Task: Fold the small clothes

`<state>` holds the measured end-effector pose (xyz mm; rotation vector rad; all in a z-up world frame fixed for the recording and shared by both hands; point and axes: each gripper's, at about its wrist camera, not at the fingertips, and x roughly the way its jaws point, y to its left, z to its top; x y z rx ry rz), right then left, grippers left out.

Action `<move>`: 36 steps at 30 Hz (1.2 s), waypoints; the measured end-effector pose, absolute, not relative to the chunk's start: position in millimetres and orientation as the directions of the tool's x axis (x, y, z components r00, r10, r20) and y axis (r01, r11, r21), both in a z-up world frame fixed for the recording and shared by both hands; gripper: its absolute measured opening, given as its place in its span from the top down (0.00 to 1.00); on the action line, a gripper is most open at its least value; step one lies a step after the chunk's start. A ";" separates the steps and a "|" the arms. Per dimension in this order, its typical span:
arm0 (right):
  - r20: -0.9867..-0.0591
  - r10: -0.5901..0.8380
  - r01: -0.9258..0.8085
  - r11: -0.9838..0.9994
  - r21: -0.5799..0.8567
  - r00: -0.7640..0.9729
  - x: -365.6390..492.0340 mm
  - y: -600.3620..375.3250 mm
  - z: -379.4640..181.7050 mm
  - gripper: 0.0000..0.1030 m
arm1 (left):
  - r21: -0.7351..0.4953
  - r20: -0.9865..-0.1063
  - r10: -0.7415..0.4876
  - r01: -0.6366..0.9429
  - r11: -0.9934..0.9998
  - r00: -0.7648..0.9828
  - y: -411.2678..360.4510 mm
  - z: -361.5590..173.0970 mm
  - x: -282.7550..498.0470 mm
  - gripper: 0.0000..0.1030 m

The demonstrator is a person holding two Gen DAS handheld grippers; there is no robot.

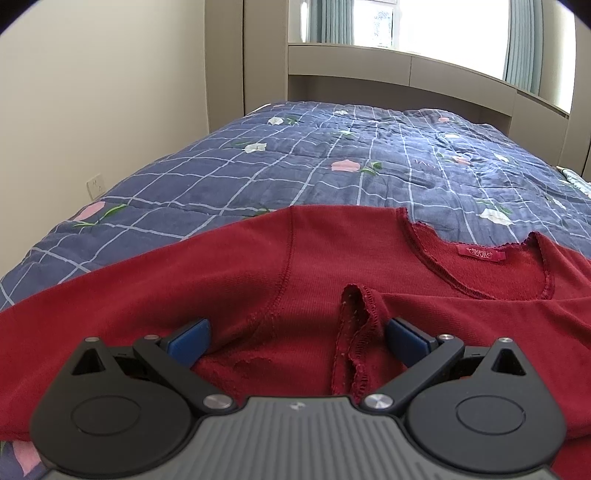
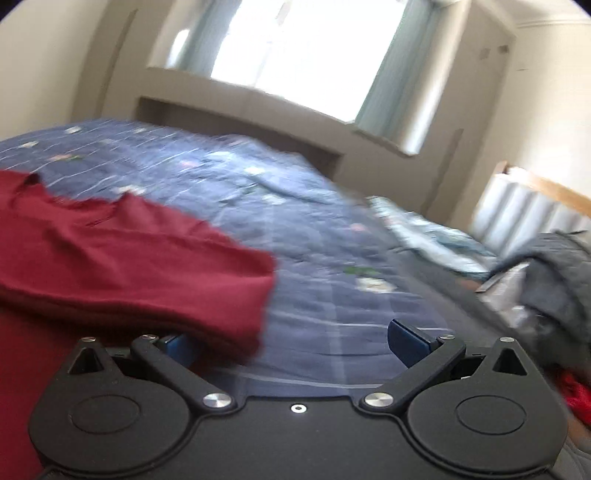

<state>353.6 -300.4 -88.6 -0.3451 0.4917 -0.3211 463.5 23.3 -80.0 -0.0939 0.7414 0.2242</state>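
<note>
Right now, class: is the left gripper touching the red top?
Touching. In the left wrist view the open left gripper has both blue fingers pressed into the red top, fabric bunched between them.

- Left wrist view sits low and close over the red top point(image 1: 258, 266), facing up the bed point(image 1: 229, 173) toward the window point(image 1: 443, 26).
- Right wrist view, blurred and tilted, looks across the bed's right edge; both share top, bedspread, window.

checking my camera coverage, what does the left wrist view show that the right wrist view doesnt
Only the left wrist view shows the red top's neckline label, a folded sleeve cuff between the open left claw, and a wall socket. Only the right wrist view shows a grey garment and the open right claw. Both show the red top on the blue checked quilt.
</note>
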 end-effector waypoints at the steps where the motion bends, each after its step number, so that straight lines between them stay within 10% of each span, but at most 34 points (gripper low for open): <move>1: -0.377 -0.415 0.252 0.876 -0.410 0.828 350.8 -302.5 -87.7 0.01 | -0.008 -0.678 0.168 -0.236 0.972 0.715 23.6 -80.1 463.8 0.00; 16: -0.417 -0.319 0.248 0.944 -0.218 0.851 324.3 -329.5 -74.0 0.01 | -0.001 -0.671 0.178 -0.242 0.970 0.720 21.8 -82.4 462.5 0.00; 26: -0.497 -0.233 0.059 0.938 -0.340 0.836 322.0 -297.3 -89.2 0.01 | -0.002 -0.670 0.179 -0.243 0.970 0.721 22.1 -82.4 462.5 0.00; 36: -0.307 -0.418 0.287 0.874 -0.393 0.855 352.1 -292.5 -87.3 0.01 | -0.002 -0.669 0.179 -0.243 0.970 0.721 21.9 -82.4 462.5 0.00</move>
